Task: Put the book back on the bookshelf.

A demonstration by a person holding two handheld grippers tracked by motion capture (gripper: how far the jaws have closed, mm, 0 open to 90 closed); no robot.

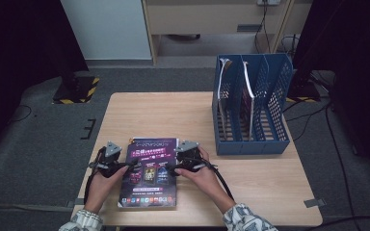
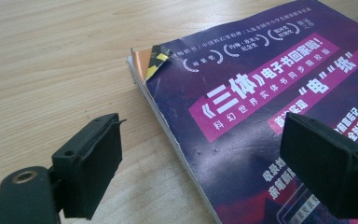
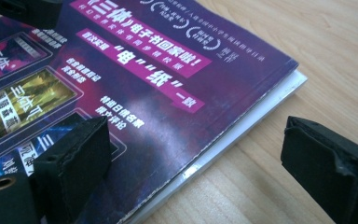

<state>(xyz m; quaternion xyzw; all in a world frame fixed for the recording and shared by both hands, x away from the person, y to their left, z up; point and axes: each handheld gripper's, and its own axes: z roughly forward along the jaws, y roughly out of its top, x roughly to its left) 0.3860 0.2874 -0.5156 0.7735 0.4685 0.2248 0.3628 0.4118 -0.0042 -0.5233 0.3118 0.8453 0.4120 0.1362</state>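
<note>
A purple magazine lies flat on the tabletop, at the near edge and left of the middle, its cover up. The left gripper sits at the magazine's left edge, about halfway along it, and the right gripper at its right edge, so the magazine lies between the two.

In the left gripper view the fingers stand apart, straddling the magazine's left edge: one finger is over the bare wood, the other over the cover, and neither presses on it. The cover's far left corner is torn and curled.

In the right gripper view the fingers are likewise apart, astride the magazine's right edge, one over the cover and one over the wood.

A blue file rack stands at the far right of the tabletop, well apart from the magazine.
</note>
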